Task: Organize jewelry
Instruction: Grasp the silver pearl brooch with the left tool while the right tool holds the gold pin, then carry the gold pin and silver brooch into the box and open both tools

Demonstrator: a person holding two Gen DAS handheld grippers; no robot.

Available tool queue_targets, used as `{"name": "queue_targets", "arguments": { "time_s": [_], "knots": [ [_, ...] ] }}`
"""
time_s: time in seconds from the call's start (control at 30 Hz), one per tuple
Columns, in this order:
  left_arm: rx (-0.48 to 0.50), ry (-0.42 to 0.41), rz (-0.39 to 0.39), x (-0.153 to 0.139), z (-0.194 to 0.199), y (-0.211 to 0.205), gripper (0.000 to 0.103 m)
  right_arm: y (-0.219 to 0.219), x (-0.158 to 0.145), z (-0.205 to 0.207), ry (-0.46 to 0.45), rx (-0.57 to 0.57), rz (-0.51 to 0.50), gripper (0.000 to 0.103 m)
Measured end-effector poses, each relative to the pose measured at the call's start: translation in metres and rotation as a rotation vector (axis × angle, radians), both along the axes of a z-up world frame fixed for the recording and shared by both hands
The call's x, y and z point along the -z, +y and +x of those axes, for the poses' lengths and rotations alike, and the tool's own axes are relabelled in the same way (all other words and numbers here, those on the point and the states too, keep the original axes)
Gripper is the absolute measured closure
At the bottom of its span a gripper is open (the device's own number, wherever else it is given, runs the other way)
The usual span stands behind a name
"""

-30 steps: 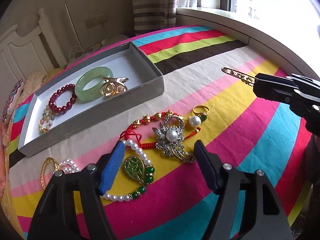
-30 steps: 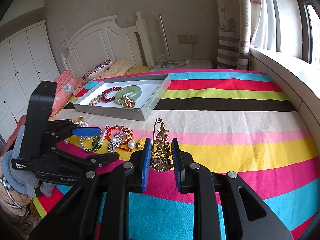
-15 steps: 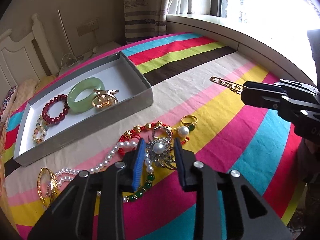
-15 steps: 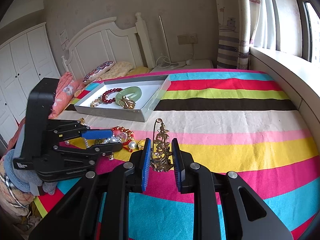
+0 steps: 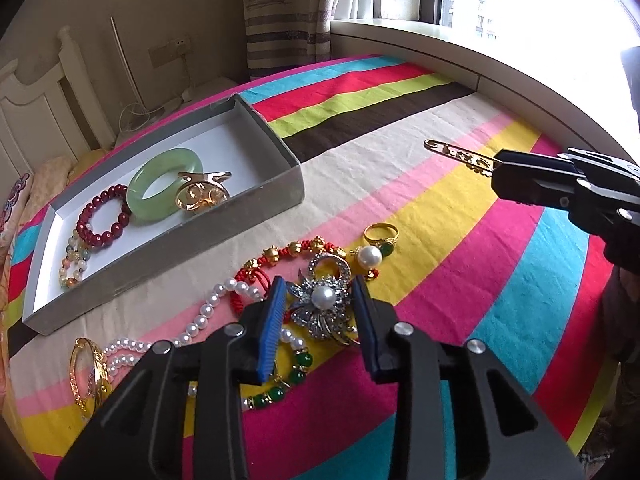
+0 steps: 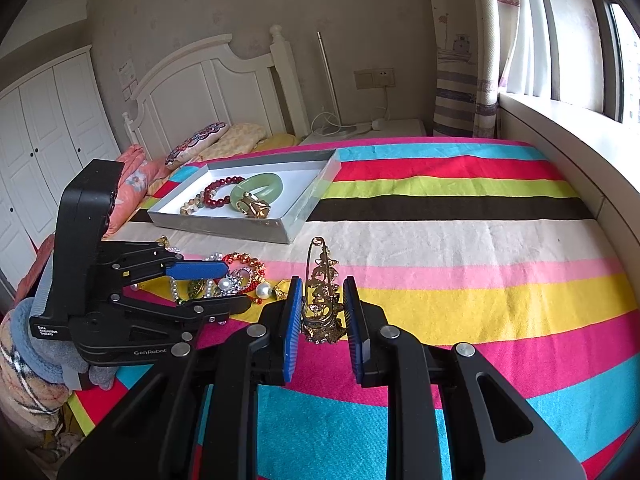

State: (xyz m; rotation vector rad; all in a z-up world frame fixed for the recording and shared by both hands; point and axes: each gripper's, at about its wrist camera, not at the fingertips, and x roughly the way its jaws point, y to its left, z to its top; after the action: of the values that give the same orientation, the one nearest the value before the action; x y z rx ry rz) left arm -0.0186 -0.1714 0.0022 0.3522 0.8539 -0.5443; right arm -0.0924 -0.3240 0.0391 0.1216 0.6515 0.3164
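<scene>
On the striped bedspread lies a silver brooch (image 5: 320, 308) with a pearl centre, between the blue pads of my left gripper (image 5: 318, 280). The jaws are opening, and the pads still touch the brooch's sides. Around it lie a pearl necklace (image 5: 208, 316), a red cord bracelet (image 5: 280, 256), a gold ring (image 5: 380, 234) and a gold bangle (image 5: 86, 372). My right gripper (image 6: 320, 284) is shut on an upright gold pin brooch (image 6: 322, 276), held above the bed. The grey box (image 5: 180, 256) holds a green bangle (image 5: 166, 184), a red bead bracelet (image 5: 100, 216) and a gold clip (image 5: 202, 196).
The box (image 6: 224, 226) sits toward the headboard (image 6: 208, 84), with pillows (image 6: 200, 142) behind it. A window ledge (image 6: 560, 128) runs along the bed's right side. A gloved hand (image 6: 24, 344) holds the left gripper (image 6: 236, 286) at the bed's left edge.
The left jaws came in from wide open to close around the silver brooch, then eased slightly apart. The right gripper and its gold pin have not moved.
</scene>
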Motion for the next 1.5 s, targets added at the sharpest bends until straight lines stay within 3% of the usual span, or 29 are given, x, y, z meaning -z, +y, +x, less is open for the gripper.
{"name": "queue_targets", "arguments": {
  "time_s": [0.3,0.67,1.17,1.5],
  "knots": [
    [0.014,-0.073,-0.024,-0.018,-0.023,-0.001,0.072,0.0,-0.002,-0.002,-0.019,0.004,0.0,0.082],
    [-0.01,-0.101,-0.077,-0.038,-0.027,0.01,0.072,0.004,-0.003,-0.007,-0.032,0.002,-0.024,0.082],
    [-0.078,-0.117,-0.097,-0.055,-0.011,0.048,0.071,0.063,-0.025,0.016,-0.06,-0.059,-0.26,0.082],
    [-0.179,-0.141,-0.098,-0.071,0.03,0.073,0.071,0.093,-0.04,0.05,-0.093,-0.088,-0.37,0.082]
  ]
}}
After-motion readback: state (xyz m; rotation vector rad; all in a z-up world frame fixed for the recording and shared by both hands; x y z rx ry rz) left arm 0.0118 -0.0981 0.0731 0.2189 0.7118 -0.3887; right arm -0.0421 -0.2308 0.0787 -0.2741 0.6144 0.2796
